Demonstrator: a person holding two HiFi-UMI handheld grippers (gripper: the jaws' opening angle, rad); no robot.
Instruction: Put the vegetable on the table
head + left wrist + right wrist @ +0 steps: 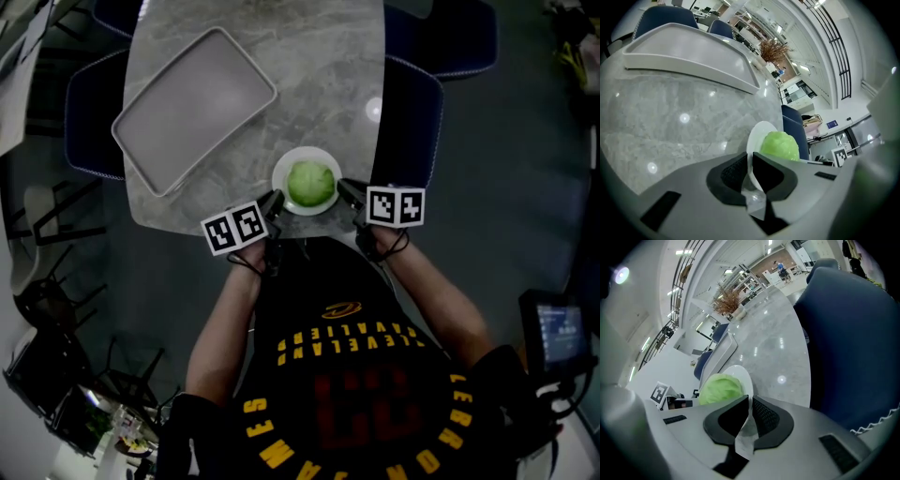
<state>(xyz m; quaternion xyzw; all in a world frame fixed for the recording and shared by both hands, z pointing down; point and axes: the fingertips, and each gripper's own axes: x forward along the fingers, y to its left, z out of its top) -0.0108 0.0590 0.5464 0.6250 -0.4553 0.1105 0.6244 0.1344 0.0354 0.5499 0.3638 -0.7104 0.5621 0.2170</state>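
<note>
The left gripper (274, 202) and right gripper (348, 191) close their fingers on opposite rims of the plate (307, 151); the green vegetable (310, 183) sits on it, at the marble surface's (319, 75) near edge.

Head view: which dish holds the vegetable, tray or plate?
The round white plate, gripped by left tongs and right tongs, holds the vegetable; the rectangular tray lies bare.

Bare tabletop (319, 75) beyond the plate (307, 152), tray (192, 108) to its left, chairs (410, 122) round the edge.
</note>
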